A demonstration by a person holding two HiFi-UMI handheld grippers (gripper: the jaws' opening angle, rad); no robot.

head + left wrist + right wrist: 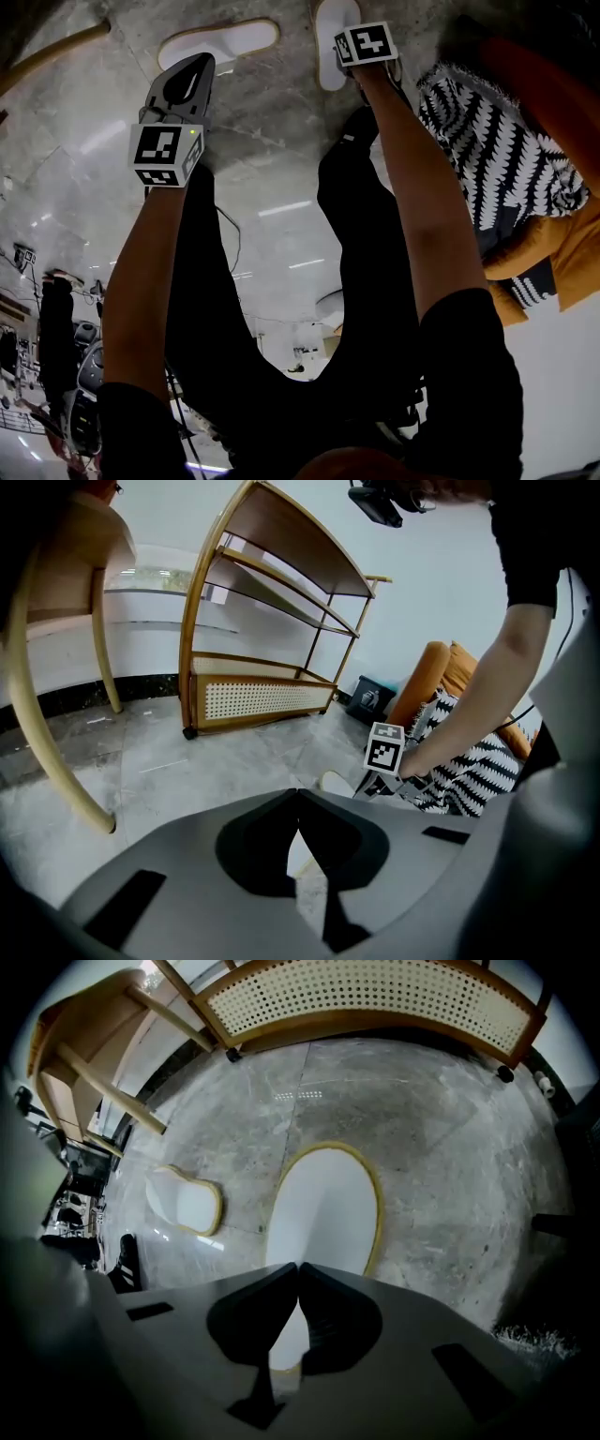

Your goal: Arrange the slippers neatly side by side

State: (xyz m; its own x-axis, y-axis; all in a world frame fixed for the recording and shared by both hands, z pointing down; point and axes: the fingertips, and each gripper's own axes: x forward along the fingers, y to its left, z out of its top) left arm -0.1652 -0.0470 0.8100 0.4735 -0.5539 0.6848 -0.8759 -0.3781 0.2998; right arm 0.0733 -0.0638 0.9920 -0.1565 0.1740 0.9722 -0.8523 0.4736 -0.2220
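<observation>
One white slipper (pixel 323 1208) lies flat on the grey stone floor (pixel 450 1147) under the right gripper (pixel 298 1269), its long axis running straight ahead from the jaws, which are pressed together on nothing. The second slipper (pixel 184 1199) lies left of those jaws, turned crosswise and apart from the first. The left gripper (pixel 298 795), its jaws likewise closed, hangs near it. A rattan-panelled shelf (pixel 375 997) stands beyond.
</observation>
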